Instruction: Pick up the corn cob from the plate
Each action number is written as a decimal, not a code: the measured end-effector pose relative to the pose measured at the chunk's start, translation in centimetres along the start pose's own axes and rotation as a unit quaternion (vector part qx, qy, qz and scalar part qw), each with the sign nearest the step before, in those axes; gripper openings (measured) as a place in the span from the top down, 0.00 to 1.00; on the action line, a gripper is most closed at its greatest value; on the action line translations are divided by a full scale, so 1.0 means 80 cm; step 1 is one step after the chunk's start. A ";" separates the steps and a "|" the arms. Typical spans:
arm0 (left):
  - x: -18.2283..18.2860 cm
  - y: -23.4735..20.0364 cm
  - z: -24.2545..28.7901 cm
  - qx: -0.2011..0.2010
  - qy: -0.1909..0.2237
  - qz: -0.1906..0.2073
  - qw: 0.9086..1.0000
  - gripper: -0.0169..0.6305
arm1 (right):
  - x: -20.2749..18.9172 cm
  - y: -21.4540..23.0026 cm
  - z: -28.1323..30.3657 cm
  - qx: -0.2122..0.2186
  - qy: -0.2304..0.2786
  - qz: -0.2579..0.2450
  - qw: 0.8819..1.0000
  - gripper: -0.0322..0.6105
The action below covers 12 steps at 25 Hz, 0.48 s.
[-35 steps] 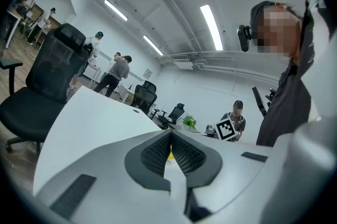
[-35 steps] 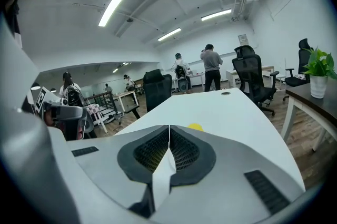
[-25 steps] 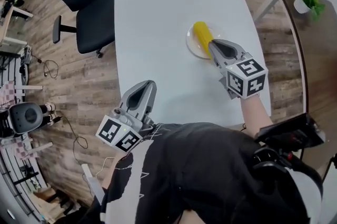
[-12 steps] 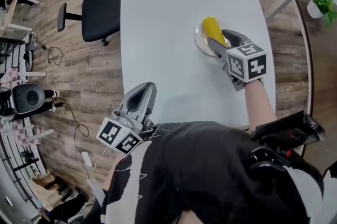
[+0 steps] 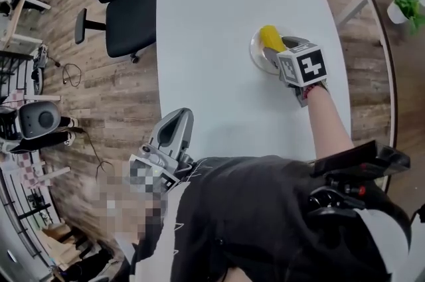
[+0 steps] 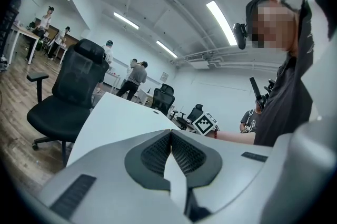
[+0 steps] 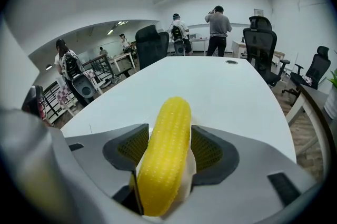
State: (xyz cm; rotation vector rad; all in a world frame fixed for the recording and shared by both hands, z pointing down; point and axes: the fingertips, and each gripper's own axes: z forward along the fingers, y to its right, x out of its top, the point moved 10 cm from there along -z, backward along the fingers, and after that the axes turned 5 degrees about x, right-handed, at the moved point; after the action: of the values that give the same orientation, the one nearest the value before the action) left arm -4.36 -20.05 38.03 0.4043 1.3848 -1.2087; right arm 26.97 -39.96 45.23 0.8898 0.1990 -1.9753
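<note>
A yellow corn cob (image 5: 267,36) lies on a small white plate (image 5: 256,54) on the right side of the white table (image 5: 212,15). My right gripper (image 5: 274,50) tilts down over the cob's near half. In the right gripper view the corn cob (image 7: 166,149) runs lengthwise between the two dark pads (image 7: 131,148), with the plate (image 7: 189,166) under it. The right gripper (image 7: 167,133) is opening its jaws, which straddle the cob without pressing it. My left gripper (image 5: 182,116) hangs shut and empty off the table's near left edge; its tips (image 6: 170,133) meet.
A black office chair (image 5: 123,5) stands left of the table on the wood floor. A potted plant (image 5: 406,3) sits on a side table at the far right. Several people (image 7: 218,28) and more chairs stand at the far end of the room.
My right gripper moved forward and down from the cob's near end, and its jaws went from shut to spread around the cob. The left gripper drifted only slightly.
</note>
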 end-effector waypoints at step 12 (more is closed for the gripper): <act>-0.001 -0.019 -0.028 0.021 0.017 -0.017 1.000 0.95 | 0.026 0.004 0.017 0.017 -0.099 -0.027 0.995 0.55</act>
State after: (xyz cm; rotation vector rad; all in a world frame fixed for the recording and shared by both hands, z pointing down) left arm -6.77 -18.81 38.22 0.4340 1.4013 -1.2648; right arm 25.89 -42.21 44.89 0.7114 0.0755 -2.1080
